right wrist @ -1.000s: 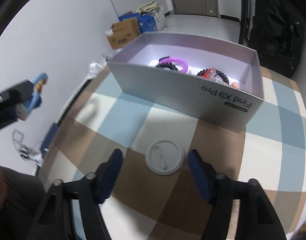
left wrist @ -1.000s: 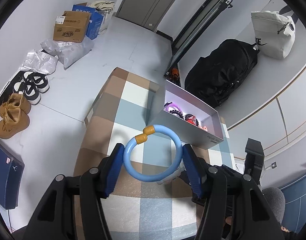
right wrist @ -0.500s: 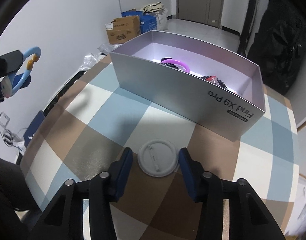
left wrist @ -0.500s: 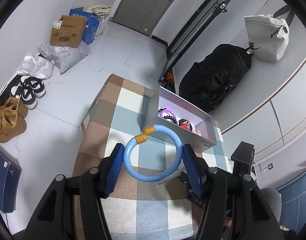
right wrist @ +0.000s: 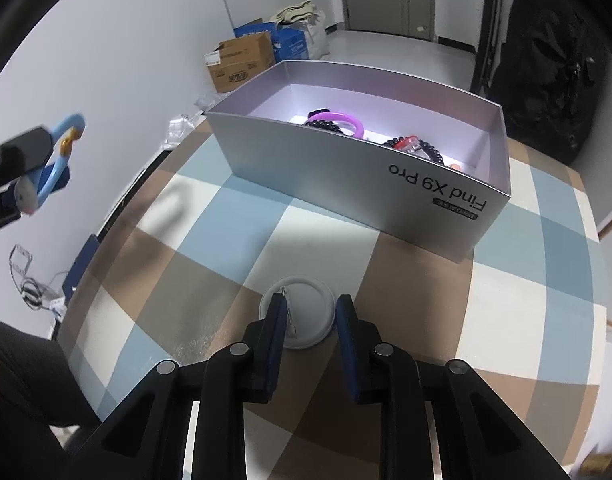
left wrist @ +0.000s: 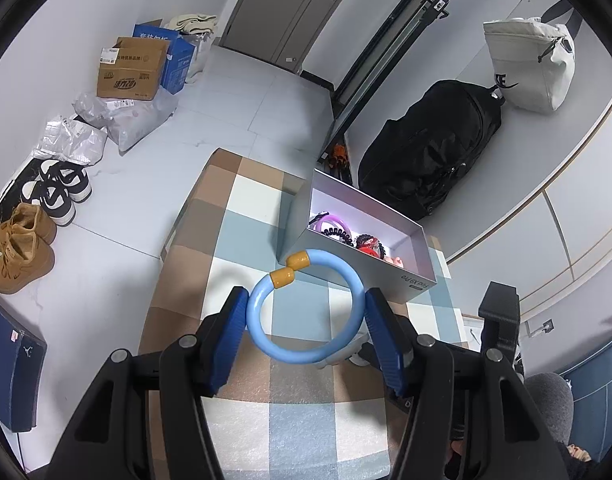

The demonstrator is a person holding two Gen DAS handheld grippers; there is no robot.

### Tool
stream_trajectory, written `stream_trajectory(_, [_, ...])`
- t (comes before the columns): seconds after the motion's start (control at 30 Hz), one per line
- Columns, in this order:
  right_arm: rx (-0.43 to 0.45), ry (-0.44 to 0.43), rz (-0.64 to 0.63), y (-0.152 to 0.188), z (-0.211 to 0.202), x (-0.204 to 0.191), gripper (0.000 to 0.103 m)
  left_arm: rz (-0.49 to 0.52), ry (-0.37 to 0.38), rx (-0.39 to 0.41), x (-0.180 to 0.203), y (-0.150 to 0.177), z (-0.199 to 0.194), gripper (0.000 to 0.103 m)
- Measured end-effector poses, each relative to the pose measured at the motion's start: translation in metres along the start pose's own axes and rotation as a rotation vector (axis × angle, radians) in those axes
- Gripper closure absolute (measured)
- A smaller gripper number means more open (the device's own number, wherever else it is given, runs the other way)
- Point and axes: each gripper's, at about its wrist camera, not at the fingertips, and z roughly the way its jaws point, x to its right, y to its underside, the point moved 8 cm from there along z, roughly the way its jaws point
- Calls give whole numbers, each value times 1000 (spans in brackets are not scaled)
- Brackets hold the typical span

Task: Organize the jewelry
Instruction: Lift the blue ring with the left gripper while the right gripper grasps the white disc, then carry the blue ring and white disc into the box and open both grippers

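My left gripper [left wrist: 306, 320] is shut on a light blue ring bracelet [left wrist: 261, 332] with two yellow end caps, held high above the checked table [left wrist: 241, 216]. It also shows in the right wrist view [right wrist: 53, 164] at far left. A grey open box [left wrist: 366, 276] [right wrist: 346, 184] holds a purple bangle [right wrist: 342, 122] and dark bead bracelets [right wrist: 418, 146]. My right gripper [right wrist: 310, 324] has its pads on both sides of a white round pin badge [right wrist: 301, 300] lying on the table; the jaws are narrowed around it.
The table [right wrist: 526, 280] is small with edges close on all sides. On the floor are cardboard boxes [left wrist: 129, 68], plastic bags [left wrist: 133, 116] and shoes [left wrist: 57, 188]. A black backpack [left wrist: 426, 156] and a white bag [left wrist: 534, 64] stand behind the box.
My right gripper has moved forward over the badge and its jaws have closed in around it. My left gripper has risen with the blue bracelet.
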Motion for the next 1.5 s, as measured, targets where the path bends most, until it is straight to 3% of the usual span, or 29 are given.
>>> stream_trajectory(0.2, [16,-12,1,-6,-4,-7,79,3,-8,-10,0,0,2,49])
stream_trajectory(0.7, [138,-164,58,-41,-53,-15,79,9,-33,6,22,-18,12,49])
stream_trajectory(1.1, [195,-205,144,-81,-63,11,79,-18,-20,4,37,-44,30,49])
stream_trajectory(1.3, [216,-210,190,-92,-61,32,79,0,-65,14,42,-51,47,49])
stream_trajectory(1.5, [210,-210,261,-101,-50,60,79,22,-71,-31,47,-55,69,49])
